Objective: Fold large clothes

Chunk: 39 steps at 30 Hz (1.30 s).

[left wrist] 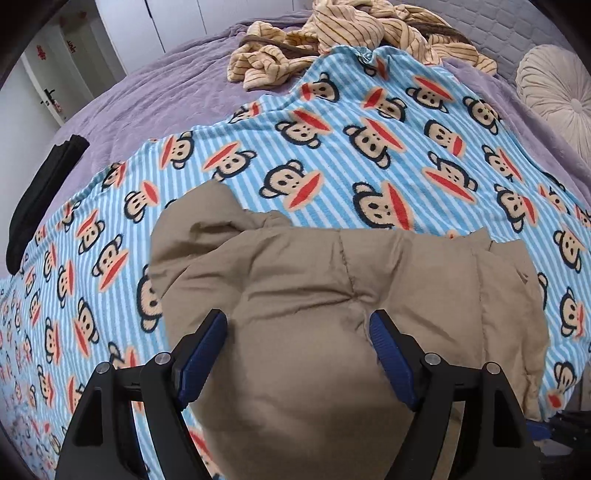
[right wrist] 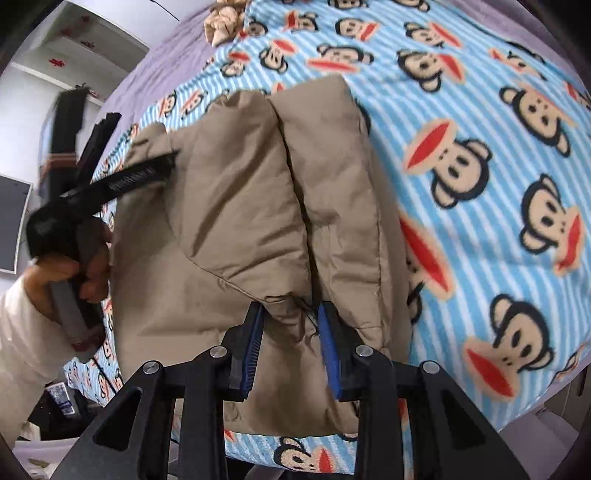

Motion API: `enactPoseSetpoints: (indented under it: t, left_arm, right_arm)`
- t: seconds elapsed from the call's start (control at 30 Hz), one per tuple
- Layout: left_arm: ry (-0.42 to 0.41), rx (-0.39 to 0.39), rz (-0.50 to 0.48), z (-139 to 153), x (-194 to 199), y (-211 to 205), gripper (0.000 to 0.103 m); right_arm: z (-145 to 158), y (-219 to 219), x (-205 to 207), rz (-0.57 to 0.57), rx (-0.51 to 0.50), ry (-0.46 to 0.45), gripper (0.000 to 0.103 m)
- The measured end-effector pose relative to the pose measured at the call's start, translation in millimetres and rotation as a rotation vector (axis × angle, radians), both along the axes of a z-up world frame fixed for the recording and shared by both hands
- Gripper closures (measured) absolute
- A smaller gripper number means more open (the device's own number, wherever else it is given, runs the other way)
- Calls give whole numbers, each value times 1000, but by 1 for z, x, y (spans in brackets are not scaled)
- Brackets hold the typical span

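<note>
A tan puffy jacket [left wrist: 332, 295] lies bunched on a blue striped monkey-print blanket [left wrist: 332, 155]. My left gripper [left wrist: 297, 325] is open, its blue pads on either side of a puffed part of the jacket. In the right wrist view the jacket [right wrist: 240, 206] lies folded in thick panels on the blanket [right wrist: 480, 147]. My right gripper [right wrist: 291, 314] is closed on a fold of the jacket near its lower edge. The left gripper [right wrist: 147, 166] shows there too, held by a hand at the jacket's left side.
A beige striped garment [left wrist: 332, 37] is heaped at the far end of the purple bed [left wrist: 166, 85]. A black cloth [left wrist: 40, 192] lies at the left edge. A round cream cushion [left wrist: 554, 92] sits at the right. A wardrobe [left wrist: 122, 33] stands beyond.
</note>
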<state>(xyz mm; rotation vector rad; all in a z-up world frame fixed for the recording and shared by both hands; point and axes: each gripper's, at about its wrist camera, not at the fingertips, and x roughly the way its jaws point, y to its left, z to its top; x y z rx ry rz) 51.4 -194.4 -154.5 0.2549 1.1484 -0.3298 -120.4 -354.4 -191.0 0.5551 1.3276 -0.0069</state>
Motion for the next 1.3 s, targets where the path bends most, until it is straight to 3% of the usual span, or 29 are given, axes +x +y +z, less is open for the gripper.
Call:
enactPoseSetpoints:
  t: [0.3, 0.37, 0.5, 0.53, 0.63, 0.8, 1.13, 1.2, 1.23, 1.3]
  left_arm:
    - [125, -20, 133, 12, -76, 55, 23]
    - [146, -30, 155, 15, -86, 59, 23]
    - [166, -58, 190, 21, -101, 69, 21]
    - [169, -60, 191, 22, -102, 71, 2]
    - [152, -59, 175, 27, -109, 76, 0]
    - [140, -61, 182, 32, -120, 92, 0]
    - [151, -79, 200, 27, -136, 125, 0]
    - [156, -84, 195, 26, -140, 129, 0]
    - [158, -87, 192, 25, -142, 131, 0]
    - [164, -91, 182, 22, -145, 134, 0]
  right_arm:
    - [-13, -6, 7, 42, 62, 46, 69]
    - [-10, -10, 14, 50, 72, 41, 64]
    - [7, -14, 14, 60, 80, 0, 40]
    - [12, -13, 12, 60, 75, -9, 35]
    - [25, -9, 10, 61, 62, -30, 25]
    - [43, -8, -1, 42, 24, -45, 19]
    - [53, 30, -6, 77, -32, -53, 16]
    - [52, 37, -8, 80, -44, -53, 11]
    - [52, 40, -10, 77, -47, -53, 0]
    - [54, 44, -13, 64, -51, -66, 0]
